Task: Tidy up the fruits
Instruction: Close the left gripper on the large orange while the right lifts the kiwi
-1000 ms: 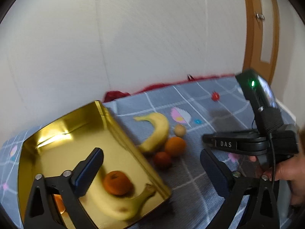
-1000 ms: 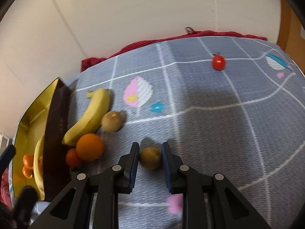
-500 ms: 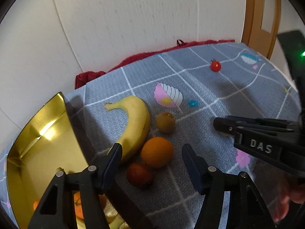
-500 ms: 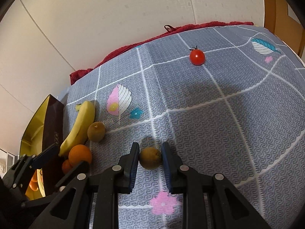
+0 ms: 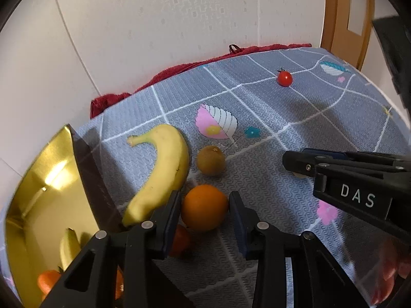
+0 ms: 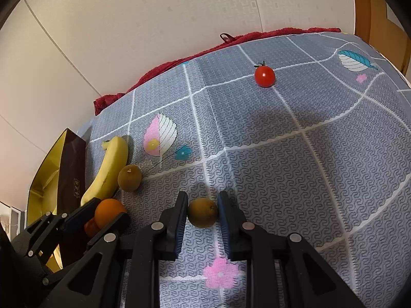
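The left gripper [image 5: 204, 214] is spread around the orange [image 5: 204, 207], fingers flanking it with a gap on the right side, evidently set up for a grasp. The right gripper [image 6: 202, 215] is clamped on a kiwi [image 6: 202, 215], both pads touching (held ready for transfer, presumably to the gold box [image 5: 38, 195]). The left view alone shows fruit already inside the box; the right view alone shows the held kiwi. A banana [image 5: 164, 169], second kiwi [image 5: 211, 160] and tomato [image 5: 284, 78] lie on the mat [image 6: 308, 154]

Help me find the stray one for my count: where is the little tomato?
The tomato lies alone at the far side of the mat, near the red towel, well beyond the kiwi in the right claw.
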`<state>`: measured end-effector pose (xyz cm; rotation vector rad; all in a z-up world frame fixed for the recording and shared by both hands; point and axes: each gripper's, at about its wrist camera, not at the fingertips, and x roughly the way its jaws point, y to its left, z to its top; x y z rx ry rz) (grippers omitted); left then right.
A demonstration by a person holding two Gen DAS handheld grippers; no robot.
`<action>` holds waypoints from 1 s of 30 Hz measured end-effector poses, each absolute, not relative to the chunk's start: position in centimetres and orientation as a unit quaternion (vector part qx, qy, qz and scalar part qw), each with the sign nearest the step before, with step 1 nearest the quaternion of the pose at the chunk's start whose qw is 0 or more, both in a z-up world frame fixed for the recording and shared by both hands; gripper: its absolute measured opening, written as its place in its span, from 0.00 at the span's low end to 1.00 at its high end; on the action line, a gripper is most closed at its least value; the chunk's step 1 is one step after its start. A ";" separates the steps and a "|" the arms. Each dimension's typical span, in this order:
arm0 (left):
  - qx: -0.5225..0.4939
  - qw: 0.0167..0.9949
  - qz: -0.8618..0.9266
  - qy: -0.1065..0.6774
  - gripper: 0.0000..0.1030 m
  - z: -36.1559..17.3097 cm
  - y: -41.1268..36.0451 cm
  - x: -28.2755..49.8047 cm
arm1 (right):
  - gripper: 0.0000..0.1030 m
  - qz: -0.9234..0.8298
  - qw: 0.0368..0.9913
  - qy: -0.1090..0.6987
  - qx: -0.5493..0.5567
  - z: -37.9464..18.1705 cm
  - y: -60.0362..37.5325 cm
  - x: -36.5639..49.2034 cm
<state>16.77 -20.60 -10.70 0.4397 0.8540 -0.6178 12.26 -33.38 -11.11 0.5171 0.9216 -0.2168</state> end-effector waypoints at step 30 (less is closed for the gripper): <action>0.200 0.883 -0.283 0.315 0.36 -6.8 -20.9 14.4 | 0.23 -0.102 0.881 0.392 0.246 -9.7 -33.8 11.4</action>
